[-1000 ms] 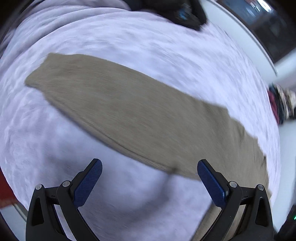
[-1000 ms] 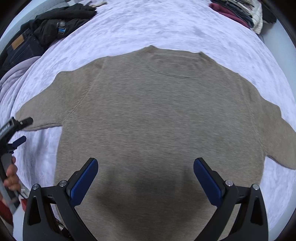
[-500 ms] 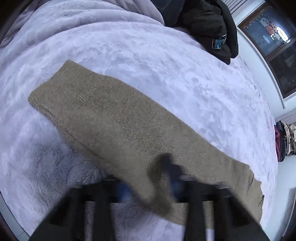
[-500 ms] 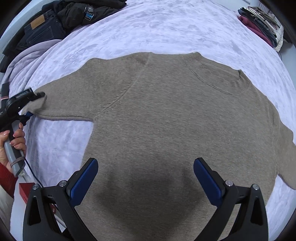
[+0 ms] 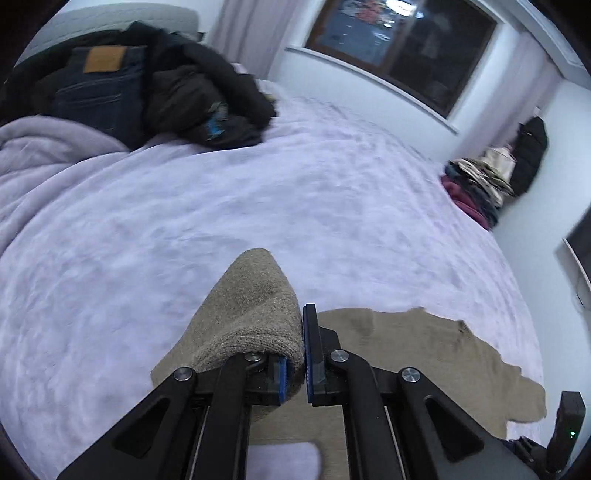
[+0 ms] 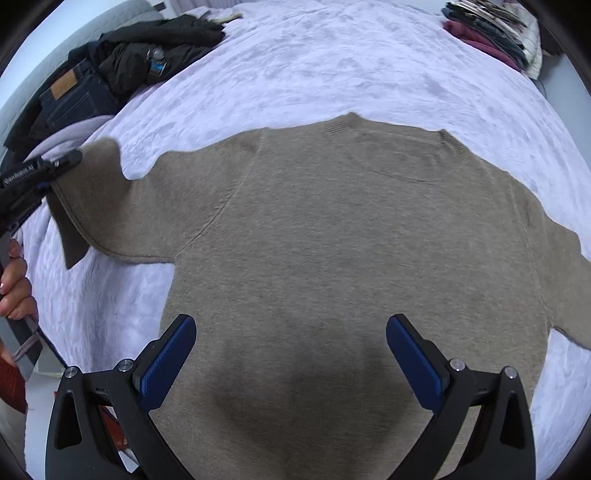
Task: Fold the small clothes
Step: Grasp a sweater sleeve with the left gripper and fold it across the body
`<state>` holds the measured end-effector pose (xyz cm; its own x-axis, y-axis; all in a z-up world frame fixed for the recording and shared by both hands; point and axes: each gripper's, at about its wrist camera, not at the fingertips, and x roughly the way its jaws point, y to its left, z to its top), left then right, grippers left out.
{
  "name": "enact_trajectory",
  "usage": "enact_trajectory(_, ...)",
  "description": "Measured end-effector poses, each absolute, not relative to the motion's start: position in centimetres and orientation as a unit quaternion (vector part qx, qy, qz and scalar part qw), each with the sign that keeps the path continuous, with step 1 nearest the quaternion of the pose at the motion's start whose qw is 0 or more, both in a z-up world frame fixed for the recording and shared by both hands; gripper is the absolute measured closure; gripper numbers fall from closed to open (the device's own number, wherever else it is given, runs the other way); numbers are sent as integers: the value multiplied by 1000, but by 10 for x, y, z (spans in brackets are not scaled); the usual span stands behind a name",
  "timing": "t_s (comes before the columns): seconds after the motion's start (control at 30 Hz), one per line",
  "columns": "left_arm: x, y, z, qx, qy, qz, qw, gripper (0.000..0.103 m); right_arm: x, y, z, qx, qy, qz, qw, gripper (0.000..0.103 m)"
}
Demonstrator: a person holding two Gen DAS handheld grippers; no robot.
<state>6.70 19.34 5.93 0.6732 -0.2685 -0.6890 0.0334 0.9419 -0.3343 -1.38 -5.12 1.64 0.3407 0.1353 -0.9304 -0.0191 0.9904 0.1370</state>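
A tan knit sweater (image 6: pixel 332 229) lies spread flat on the lilac bed cover, neck to the far side. My left gripper (image 5: pixel 301 354) is shut on the cuff of the sweater's left sleeve (image 5: pixel 255 306) and holds it lifted off the bed; it also shows in the right wrist view (image 6: pixel 66 162) at the far left, with the sleeve (image 6: pixel 96 195) raised. My right gripper (image 6: pixel 291 354) is open and empty, hovering above the sweater's lower body. The right sleeve (image 6: pixel 565 266) lies flat.
Dark jeans and a black jacket (image 6: pixel 122 62) are heaped at the bed's far left, seen also in the left wrist view (image 5: pixel 147 92). A stack of folded clothes (image 6: pixel 495 33) sits at the far right corner. A bunched lilac blanket (image 5: pixel 40 147) lies at left.
My left gripper has come down on the sleeve cuff, shut on it, and lifted it off the bed. My right gripper stays open over the sweater's body.
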Motion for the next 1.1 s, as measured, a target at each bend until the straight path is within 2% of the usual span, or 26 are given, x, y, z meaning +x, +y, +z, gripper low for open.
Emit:
enact_trajectory(0.13, 74, 97, 57, -108, 411, -167, 890, 96, -20, -88, 23, 74, 560, 17, 825, 0)
enact_trajectory(0.27, 70, 12, 24, -48, 442, -195, 874, 95, -29, -130, 20, 101, 555, -20, 825, 0)
enact_trajectory(0.43, 66, -29, -28, 39, 499, -160, 851, 95, -40, -175, 4, 126, 566, -54, 813, 0)
enact_trajectory(0.5, 58, -27, -30, 48, 506, -153, 847, 94, -42, -187, -1, 134, 569, -60, 809, 0)
enact_trajectory(0.53, 51, -23, -26, 47, 505, -152, 849, 78, -42, -189, -1, 134, 569, -60, 809, 0)
enact_trajectory(0.57, 44, -19, -20, 46, 501, -151, 851, 42, -41, -191, 0, 132, 567, -60, 811, 0)
enact_trajectory(0.63, 33, -3, -4, 38, 487, -145, 860, 2, -36, -192, 4, 126, 561, -56, 816, 0)
enact_trajectory(0.8, 18, 58, 18, 57, 462, -50, 883, 2, -7, -165, 24, 91, 533, 6, 842, 0)
enact_trajectory(0.97, 29, 128, -22, 39, 522, 46, 851, 2, 36, -75, 30, -26, 513, 122, 849, 0)
enact_trajectory(1.1, 35, 138, -47, 45, 536, 59, 841, 2, 59, -3, 4, -131, 513, 173, 831, 1)
